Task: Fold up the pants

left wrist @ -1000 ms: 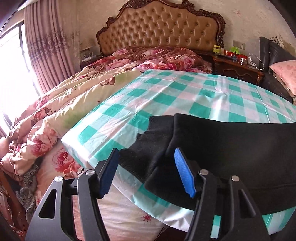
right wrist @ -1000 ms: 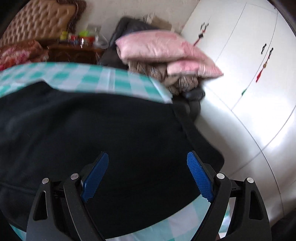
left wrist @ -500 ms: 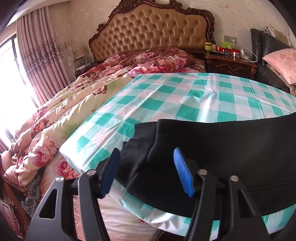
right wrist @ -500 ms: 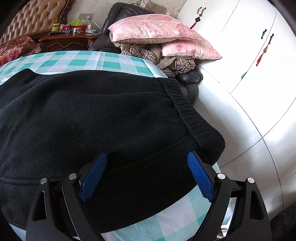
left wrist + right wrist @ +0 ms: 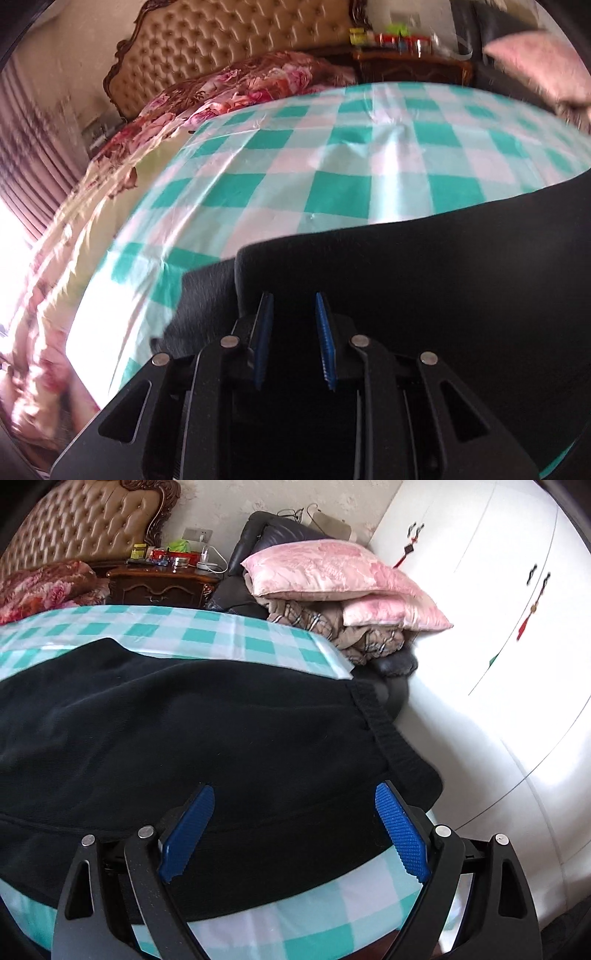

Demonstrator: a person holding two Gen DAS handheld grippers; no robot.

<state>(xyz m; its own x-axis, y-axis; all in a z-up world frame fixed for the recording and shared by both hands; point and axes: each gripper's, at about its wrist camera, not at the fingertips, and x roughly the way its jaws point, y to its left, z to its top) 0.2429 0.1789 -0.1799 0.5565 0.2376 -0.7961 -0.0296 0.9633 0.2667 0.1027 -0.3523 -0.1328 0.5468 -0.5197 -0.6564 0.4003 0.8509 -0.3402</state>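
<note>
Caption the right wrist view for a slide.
Open right gripper hovers over black fleece pants spread on a teal-checked tablecloth.

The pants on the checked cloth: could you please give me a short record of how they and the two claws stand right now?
garment: black pants spread flat
surface: teal and white checked cloth
waistband: ribbed band at the cloth's edge nearest the white wardrobe
left claw: jaws narrow, have just been closing, over the pants' other end; dark fabric lies between the pads, grip unclear
right claw: jaws wide, over the fabric by the waistband, pads clamping nothing
fold: none visible yet
</note>
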